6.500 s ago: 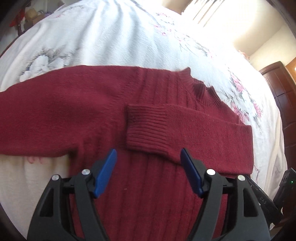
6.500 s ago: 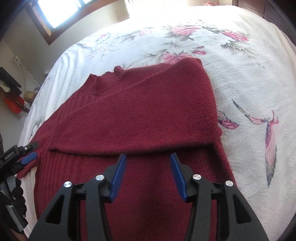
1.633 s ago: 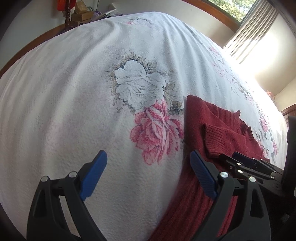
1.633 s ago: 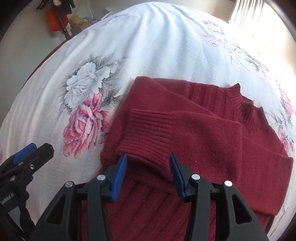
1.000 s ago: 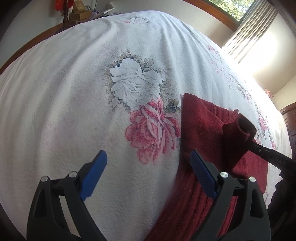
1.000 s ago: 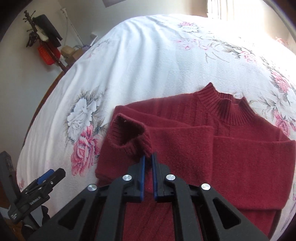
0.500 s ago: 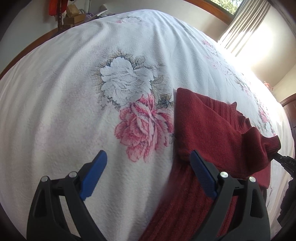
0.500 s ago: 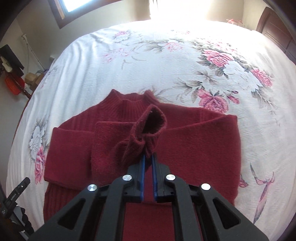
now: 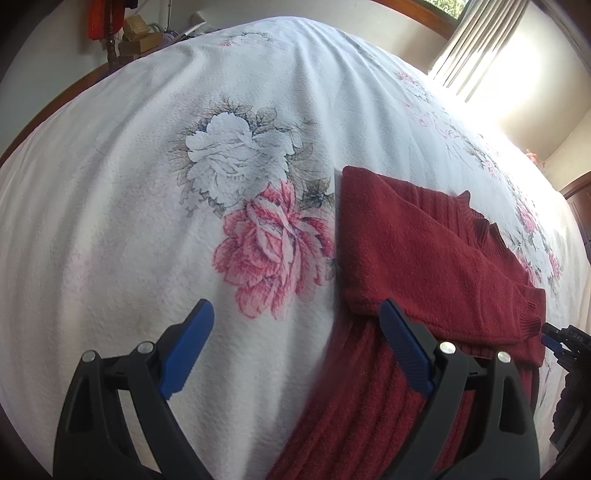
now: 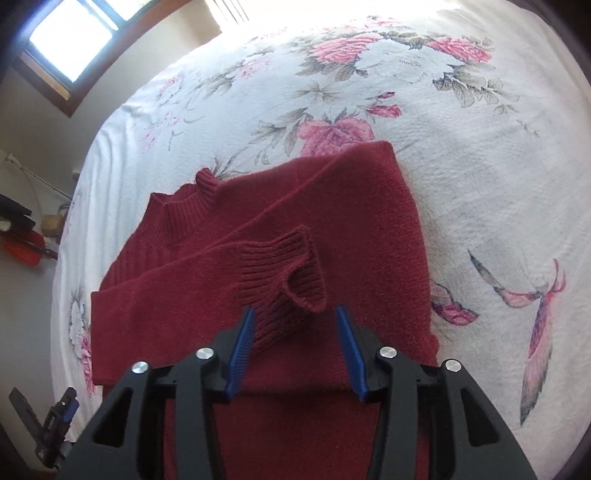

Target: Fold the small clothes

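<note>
A dark red knit sweater (image 10: 332, 229) lies flat on the bed, collar (image 10: 184, 206) toward the far left. Both sleeves are folded across its chest. The ribbed cuff (image 10: 284, 273) of the upper sleeve rests loosely just ahead of my right gripper (image 10: 295, 325), which is open with the cuff's near edge between its blue fingers. In the left wrist view the sweater (image 9: 424, 258) fills the lower right. My left gripper (image 9: 295, 332) is open, hovering over the sweater's left edge and the bedspread, holding nothing.
The bed is covered by a white bedspread (image 9: 147, 184) printed with pink and grey flowers. A window (image 10: 70, 40) and wall lie beyond the bed. Red and brown clutter (image 9: 110, 22) stands past the far edge. The right gripper's tip (image 9: 561, 338) shows at the left view's right edge.
My right gripper carried the left sleeve's cuff across the chest to the right, then opened and let it go. The left gripper stayed open in about the same place.
</note>
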`<state>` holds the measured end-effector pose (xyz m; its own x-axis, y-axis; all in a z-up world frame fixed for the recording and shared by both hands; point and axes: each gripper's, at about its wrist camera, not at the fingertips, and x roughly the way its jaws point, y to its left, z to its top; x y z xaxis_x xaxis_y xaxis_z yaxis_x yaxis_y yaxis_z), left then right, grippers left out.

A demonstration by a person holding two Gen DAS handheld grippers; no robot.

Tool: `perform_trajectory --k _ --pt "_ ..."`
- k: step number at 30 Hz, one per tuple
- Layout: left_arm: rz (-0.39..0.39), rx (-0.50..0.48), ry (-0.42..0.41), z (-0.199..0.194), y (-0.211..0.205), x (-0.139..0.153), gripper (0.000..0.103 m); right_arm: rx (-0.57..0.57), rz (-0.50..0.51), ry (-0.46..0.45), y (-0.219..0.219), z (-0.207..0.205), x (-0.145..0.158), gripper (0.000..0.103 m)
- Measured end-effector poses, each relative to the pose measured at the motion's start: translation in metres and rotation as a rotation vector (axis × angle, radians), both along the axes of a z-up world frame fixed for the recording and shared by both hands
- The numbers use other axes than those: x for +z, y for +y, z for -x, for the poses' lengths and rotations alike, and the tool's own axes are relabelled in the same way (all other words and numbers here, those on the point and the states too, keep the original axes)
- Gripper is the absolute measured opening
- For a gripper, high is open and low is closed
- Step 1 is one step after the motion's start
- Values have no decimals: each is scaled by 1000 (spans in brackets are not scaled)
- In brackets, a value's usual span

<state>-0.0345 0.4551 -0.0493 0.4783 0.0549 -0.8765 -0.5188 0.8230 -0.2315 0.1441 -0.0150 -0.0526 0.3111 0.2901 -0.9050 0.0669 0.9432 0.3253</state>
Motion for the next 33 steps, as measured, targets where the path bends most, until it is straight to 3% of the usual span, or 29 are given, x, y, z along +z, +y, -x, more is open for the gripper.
perform_trajectory --k 3,5,7,13,15,18,23,25,28,33 --pt "-3 -7 1 -1 -2 0 90 -10 27 30 3 -9 -11 50" --pt "-5 -11 2 -2 -3 -1 90 -9 0 62 5 -13 -22 44" --pt "-6 -12 7 -2 -3 -2 90 0 -32 71 7 -13 -26 12" --pt "-9 -24 15 -5 -8 -5 90 11 3 -10 9 6 1 12" --pt "-12 -33 17 -6 -10 -5 90 19 36 8 9 6 -5 12" --pt "-18 -43 22 -8 -14 -6 90 2 128 54 5 3 -26 24" --pt "-21 -46 34 -9 -16 -10 90 22 152 -11 3 19 -28 27" --pt "-21 -53 42 -10 -18 -12 90 18 180 -35 1 34 -24 27" --pt "-37 -72 53 -13 -25 -14 90 41 144 -77 -7 71 -12 29" --pt "-81 -134 79 -13 -48 -12 90 137 126 -108 -22 156 -2 31"
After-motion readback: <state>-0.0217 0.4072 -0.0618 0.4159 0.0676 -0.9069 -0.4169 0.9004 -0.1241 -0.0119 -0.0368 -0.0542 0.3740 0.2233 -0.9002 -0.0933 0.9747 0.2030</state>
